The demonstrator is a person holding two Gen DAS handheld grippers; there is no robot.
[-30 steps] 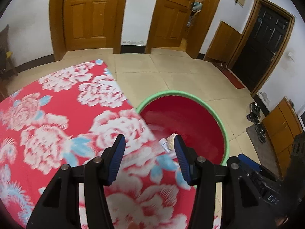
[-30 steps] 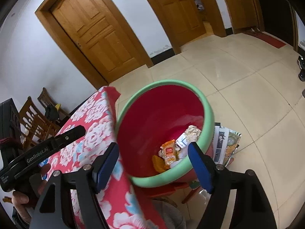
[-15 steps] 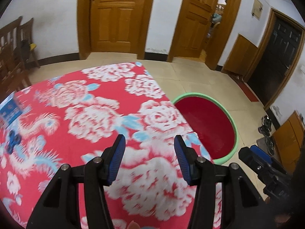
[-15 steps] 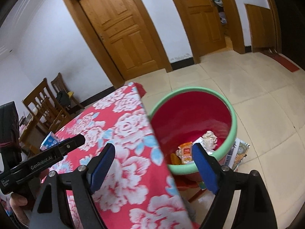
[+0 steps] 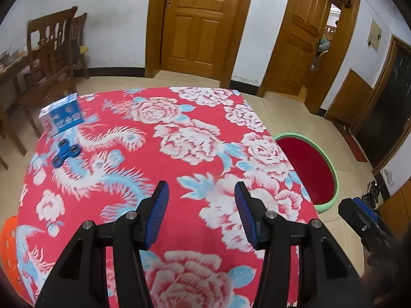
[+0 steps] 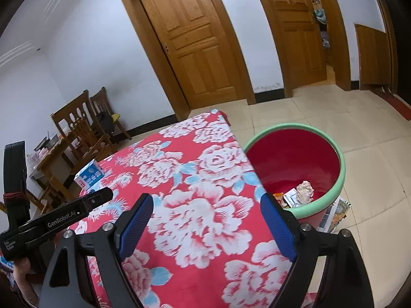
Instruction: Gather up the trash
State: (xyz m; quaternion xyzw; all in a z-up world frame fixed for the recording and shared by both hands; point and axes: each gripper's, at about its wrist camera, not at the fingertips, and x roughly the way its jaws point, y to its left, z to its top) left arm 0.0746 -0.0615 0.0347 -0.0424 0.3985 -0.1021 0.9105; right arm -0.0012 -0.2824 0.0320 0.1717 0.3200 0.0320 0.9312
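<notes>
A red bin with a green rim [image 6: 341,164] stands on the floor at the table's right edge; it also shows in the left wrist view [image 5: 331,164]. Inside it lie a crumpled paper ball [image 6: 305,189] and snack wrappers [image 6: 278,196]. My left gripper [image 5: 201,195] is open and empty above the red floral tablecloth [image 5: 159,148]. My right gripper [image 6: 206,206] is open and empty above the same cloth [image 6: 205,220]. A blue and white carton [image 5: 63,115] and a blue fidget spinner [image 5: 65,152] lie at the table's far left; the carton also shows in the right wrist view [image 6: 90,175].
Wooden chairs [image 5: 51,59] stand beyond the table's left side. An orange stool [image 5: 7,241] is at the near left. Magazines [image 6: 334,214] lie on the floor beside the bin. Wooden doors [image 5: 197,23] line the far wall. Shoes [image 5: 373,190] sit at the right wall.
Both grippers have pulled back and swung left from over the bin to over the table. The carton and spinner have come into view. Both stay open and empty.
</notes>
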